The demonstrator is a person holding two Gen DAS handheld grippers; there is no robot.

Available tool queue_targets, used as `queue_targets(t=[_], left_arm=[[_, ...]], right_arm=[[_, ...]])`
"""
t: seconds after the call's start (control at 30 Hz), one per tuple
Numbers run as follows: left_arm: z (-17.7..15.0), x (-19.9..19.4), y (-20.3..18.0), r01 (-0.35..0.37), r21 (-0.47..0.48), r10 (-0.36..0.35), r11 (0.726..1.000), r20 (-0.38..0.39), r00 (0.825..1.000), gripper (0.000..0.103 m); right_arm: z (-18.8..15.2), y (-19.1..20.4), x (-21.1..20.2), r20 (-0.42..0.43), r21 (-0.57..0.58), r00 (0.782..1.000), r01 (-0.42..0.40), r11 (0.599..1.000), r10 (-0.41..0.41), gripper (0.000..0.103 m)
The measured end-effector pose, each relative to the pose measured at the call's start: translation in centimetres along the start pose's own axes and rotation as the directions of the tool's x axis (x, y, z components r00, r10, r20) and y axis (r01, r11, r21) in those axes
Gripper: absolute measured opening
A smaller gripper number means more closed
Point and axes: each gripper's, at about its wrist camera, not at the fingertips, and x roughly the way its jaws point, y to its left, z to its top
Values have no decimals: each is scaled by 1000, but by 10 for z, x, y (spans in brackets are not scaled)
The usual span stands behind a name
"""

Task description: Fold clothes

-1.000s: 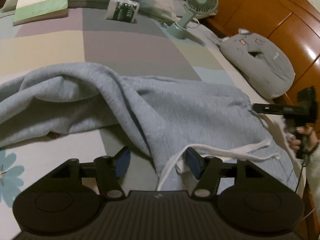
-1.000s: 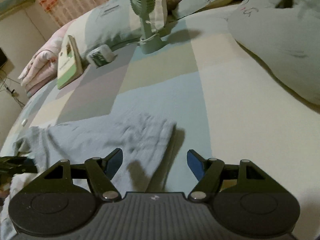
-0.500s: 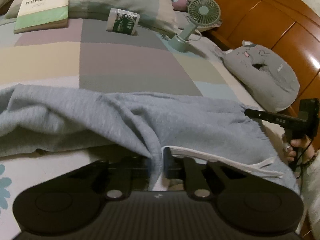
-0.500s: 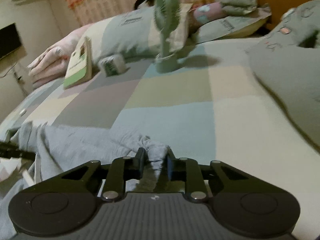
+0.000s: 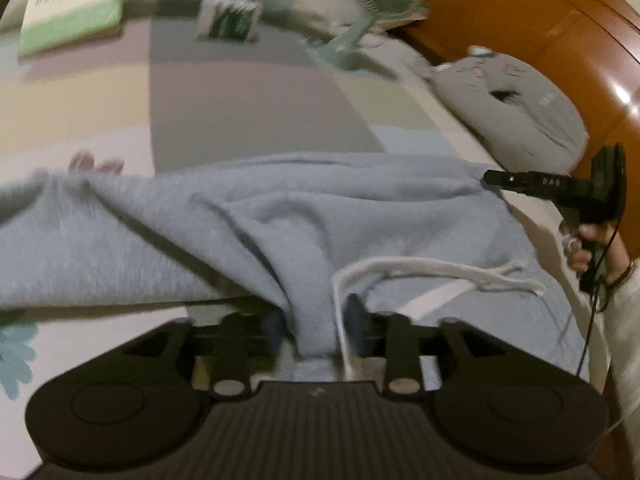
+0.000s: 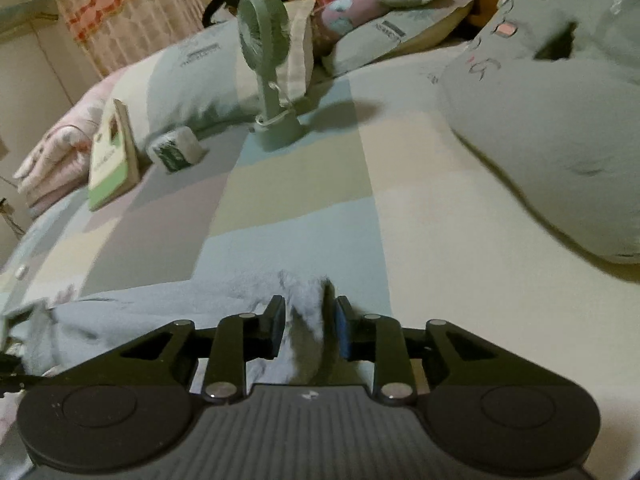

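left wrist view: the left gripper [image 5: 314, 322] has a bunched ridge of the grey sweatpants [image 5: 280, 216] between its fingers, right beside the white drawstring [image 5: 432, 270]. its jaws are opening a little, yet the cloth still fills the gap and looks pinched. the pants lie spread across the bed [image 5: 248, 104], waist end toward this gripper. at the far right the right gripper [image 5: 490, 178] bites the other corner of the waistband, held by a hand [image 5: 588, 244]. to do this well, i'd keep the pinch firm so the fold doesn't slip out, and keep the drawstring from dragging loose.

right wrist view: the right gripper [image 6: 309, 330] holds a tuft of the pants [image 6: 168, 304] between its blue pads, jaws easing open slightly but cloth pressed on both sides. a fan [image 6: 266, 60], a book [image 6: 112, 152] and a grey cushion [image 6: 560, 140] sit further up the bed. lift both corners evenly, keep the waistband taut between them, and lay it over short of that clutter.
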Motion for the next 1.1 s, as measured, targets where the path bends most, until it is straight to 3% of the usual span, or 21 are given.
queue_targets(t=[0.07, 0.13, 0.27, 0.5, 0.57, 0.7, 0.93, 1.1], left_arm=[[-3, -11, -9, -15, 39, 15, 999, 10, 1000, 57], [-10, -24, -22, -45, 90, 43, 995, 18, 999, 59], [-34, -54, -50, -84, 197, 77, 977, 41, 996, 64], [-101, -103, -100, -170, 378, 147, 910, 89, 985, 75], [-119, -111, -105, -175, 375, 157, 910, 79, 984, 75], [-150, -123, -102, -163, 312, 156, 936, 48, 987, 76], [-194, -129, -86, -205, 246, 223, 947, -49, 974, 77], [-214, -150, -82, -209, 231, 225, 950, -46, 973, 80]], right_arm=[[-6, 2, -26, -1, 5, 1000, -9, 1000, 9, 37], [-21, 9, -53, -13, -3, 1000, -2, 1000, 2, 43], [-66, 24, -104, -40, -12, 999, 18, 1000, -18, 46], [-160, 51, -168, -30, 81, 999, -13, 997, 16, 56], [-183, 63, -176, -33, 90, 999, -17, 996, 20, 56], [-214, 94, -183, -34, 91, 998, -41, 995, 44, 59], [-225, 171, -174, -56, -12, 997, -47, 999, 46, 72], [-231, 227, -159, -61, -127, 998, 9, 992, -17, 82]])
